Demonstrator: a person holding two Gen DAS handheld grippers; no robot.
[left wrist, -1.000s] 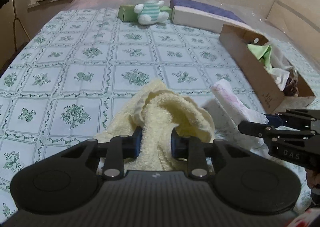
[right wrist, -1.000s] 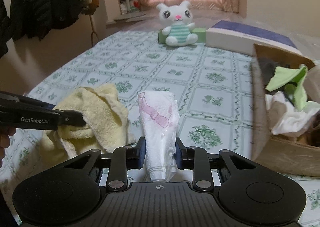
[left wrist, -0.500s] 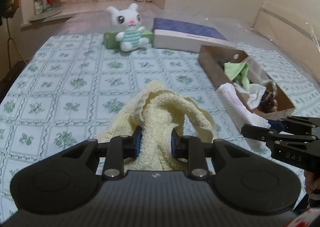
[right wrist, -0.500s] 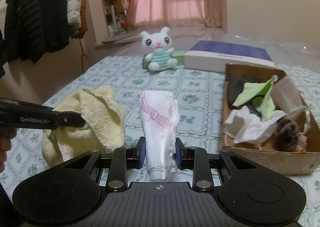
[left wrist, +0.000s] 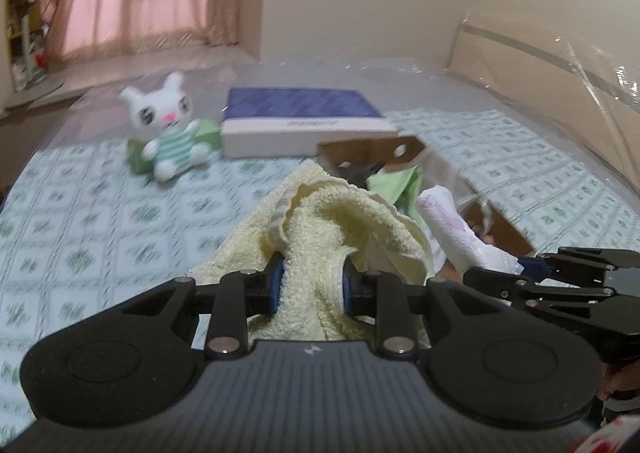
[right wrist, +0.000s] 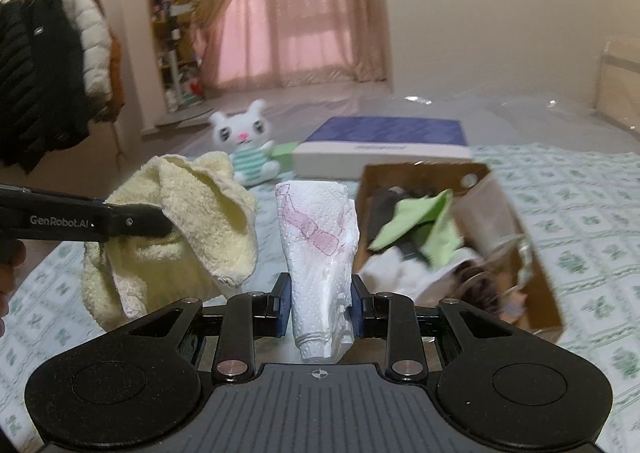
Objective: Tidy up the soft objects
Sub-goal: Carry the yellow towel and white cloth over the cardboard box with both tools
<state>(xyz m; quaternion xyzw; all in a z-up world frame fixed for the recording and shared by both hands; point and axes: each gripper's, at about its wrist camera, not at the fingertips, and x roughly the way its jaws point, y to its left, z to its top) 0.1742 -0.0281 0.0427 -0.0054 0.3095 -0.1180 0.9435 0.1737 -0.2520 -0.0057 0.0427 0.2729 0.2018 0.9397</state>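
Both loads lifted off the bed since the earlier frame. Left gripper (left wrist: 310,285) clamped on yellow towel (left wrist: 340,221); right gripper (right wrist: 320,303) clamped on upright white cloth roll (right wrist: 318,237). Cardboard box (right wrist: 536,293) ahead-right, nearer the right gripper.

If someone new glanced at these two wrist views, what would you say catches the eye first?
Most striking are the two cloths held up: a fluffy yellow towel clamped in the left gripper and a white paper towel with pink print pinched upright in the right gripper. Behind them on the green-patterned bedspread, a white plush bunny sits at the far end, and an open cardboard box of jumbled cloths lies to the right.
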